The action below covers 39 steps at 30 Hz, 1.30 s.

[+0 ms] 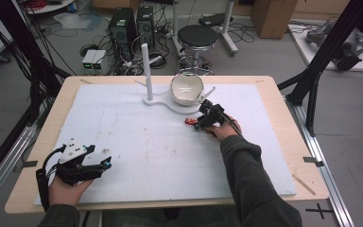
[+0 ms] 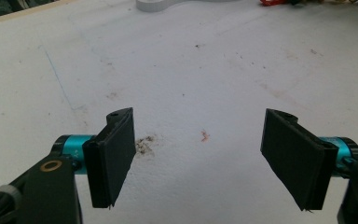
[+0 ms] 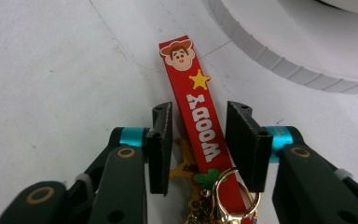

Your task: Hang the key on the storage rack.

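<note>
Between my right gripper (image 3: 198, 144) fingers lies the red strap (image 3: 200, 130), not yet pinched, lifting remains; my left gripper (image 2: 200, 158) waits spread wide.

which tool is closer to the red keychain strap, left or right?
Right. The right tool straddles the red keychain strap, its jaws on either side with slight gaps. The left tool rests far off at the near left corner of the white board.
</note>
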Available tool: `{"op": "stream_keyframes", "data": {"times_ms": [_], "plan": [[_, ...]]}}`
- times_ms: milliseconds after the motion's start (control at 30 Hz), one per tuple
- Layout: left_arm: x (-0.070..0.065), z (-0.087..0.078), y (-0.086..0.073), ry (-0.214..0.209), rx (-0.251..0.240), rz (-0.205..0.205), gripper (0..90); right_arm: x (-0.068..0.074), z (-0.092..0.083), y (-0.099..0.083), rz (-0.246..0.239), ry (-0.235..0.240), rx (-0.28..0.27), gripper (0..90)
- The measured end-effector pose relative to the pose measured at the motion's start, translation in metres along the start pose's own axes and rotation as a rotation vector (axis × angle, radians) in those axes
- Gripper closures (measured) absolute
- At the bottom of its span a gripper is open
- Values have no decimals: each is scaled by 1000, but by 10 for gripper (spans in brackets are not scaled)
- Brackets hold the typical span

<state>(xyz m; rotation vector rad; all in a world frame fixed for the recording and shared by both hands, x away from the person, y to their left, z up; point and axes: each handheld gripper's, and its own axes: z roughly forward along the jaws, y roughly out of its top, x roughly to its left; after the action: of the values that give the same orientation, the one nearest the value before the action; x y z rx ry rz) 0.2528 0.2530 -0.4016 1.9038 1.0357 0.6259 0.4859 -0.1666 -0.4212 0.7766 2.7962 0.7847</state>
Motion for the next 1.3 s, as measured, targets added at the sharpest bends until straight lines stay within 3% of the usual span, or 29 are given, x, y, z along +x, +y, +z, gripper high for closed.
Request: {"op": "stream_keyframes", "data": {"times_ms": [367, 767, 1300], "plan": [[1, 0, 0, 2, 3, 1, 265, -2, 0, 0, -3, 9, -12, 739], [1, 0, 0, 2, -1, -3, 266, -5, -3, -2, 9, 22, -12, 748], [1, 0, 0, 1, 2, -1, 266, -11, -24, -4, 20, 52, -121, 750]]}}
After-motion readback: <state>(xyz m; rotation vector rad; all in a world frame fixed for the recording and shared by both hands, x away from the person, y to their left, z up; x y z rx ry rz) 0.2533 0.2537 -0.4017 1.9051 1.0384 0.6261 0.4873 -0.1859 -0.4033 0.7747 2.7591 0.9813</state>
